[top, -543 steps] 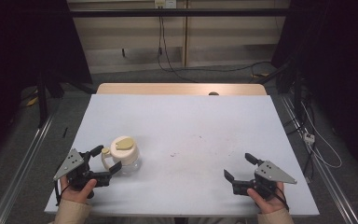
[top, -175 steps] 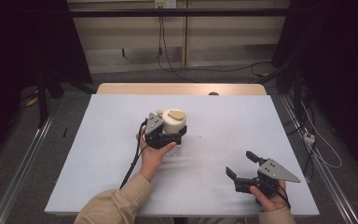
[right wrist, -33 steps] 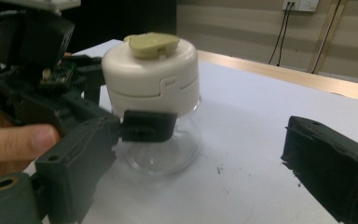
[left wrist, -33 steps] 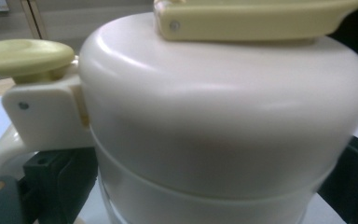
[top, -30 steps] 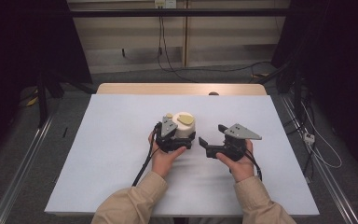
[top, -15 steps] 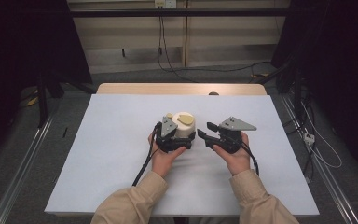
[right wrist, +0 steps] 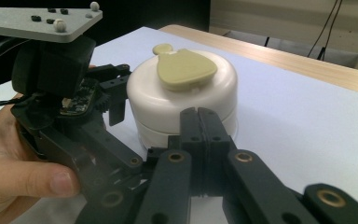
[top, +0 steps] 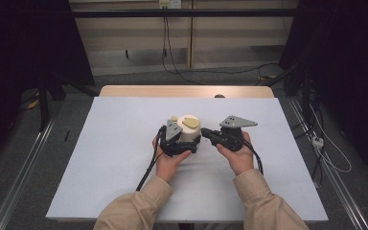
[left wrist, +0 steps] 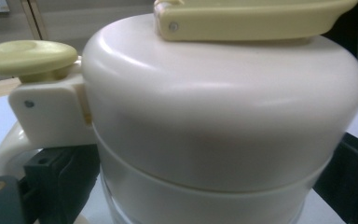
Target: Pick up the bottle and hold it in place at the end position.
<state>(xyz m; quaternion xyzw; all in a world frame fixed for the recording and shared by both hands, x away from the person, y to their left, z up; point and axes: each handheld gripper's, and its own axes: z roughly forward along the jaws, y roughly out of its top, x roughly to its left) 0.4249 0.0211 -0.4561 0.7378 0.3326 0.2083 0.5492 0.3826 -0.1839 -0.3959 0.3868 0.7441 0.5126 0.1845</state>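
high view: a cream jug stands near the middle of the counter, pinched around its body by the left gripper. the right gripper points at its right side, tips just beside or touching it; i cannot tell which. half a second ago that gripper sat a little further right, so it has closed in, while the jug and left gripper have stayed put.

left gripper view: the jug is very close, one black jaw at each lower corner of its body, by the handle. the wall looks smooth and rounded, so a sideways push could turn or slip it out of the pinch.

right gripper view: the right gripper has its jaws pressed together, tips at the jug's lower wall under the yellow lid flap. going further with jaws closed would shove the jug rather than grasp anything, and could tip it against the left gripper.
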